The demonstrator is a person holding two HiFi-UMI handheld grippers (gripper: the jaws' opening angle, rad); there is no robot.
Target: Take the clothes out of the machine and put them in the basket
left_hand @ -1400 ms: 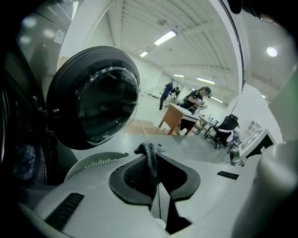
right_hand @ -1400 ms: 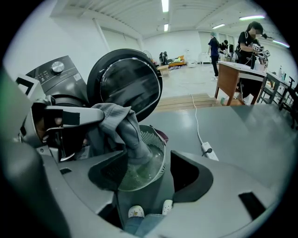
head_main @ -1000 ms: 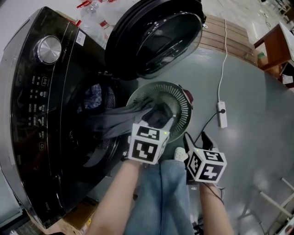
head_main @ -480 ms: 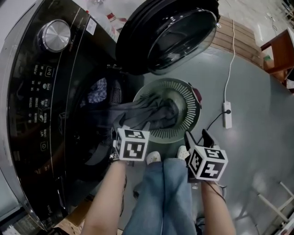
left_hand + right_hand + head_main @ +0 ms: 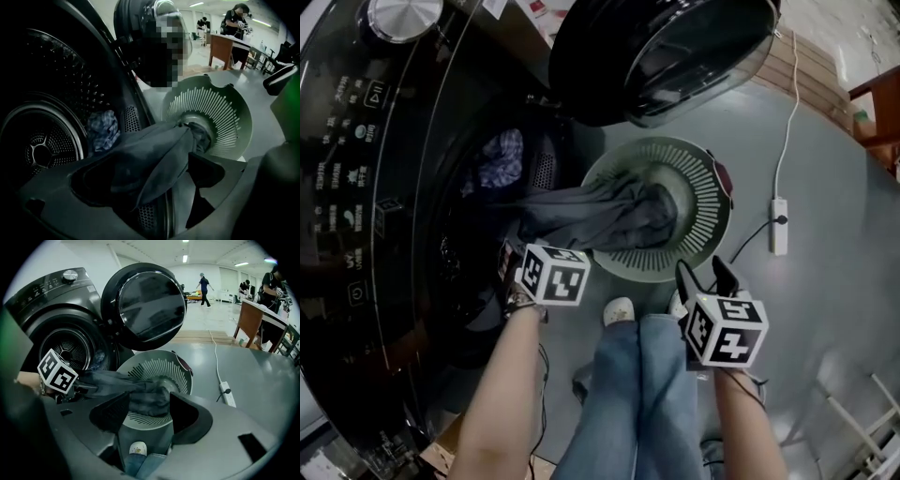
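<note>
A grey garment lies draped from the mouth of the black washing machine into the round green basket on the floor. A blue patterned cloth stays inside the drum. My left gripper is at the lower rim of the machine's mouth, its jaws opening. In the left gripper view the garment hangs in front of them and the pads do not press on it. My right gripper hovers beside the basket's near edge, jaws apart and empty. The right gripper view shows the garment's end bunched in the basket.
The machine's round door stands open above the basket. A white power strip and its cable lie on the grey floor to the right. The person's jeans and a white shoe are just before the basket. A wooden table stands far right.
My left gripper let go of the grey garment over the basket and swung left and down to the machine's mouth, jaws widening. The right gripper sank slightly.
</note>
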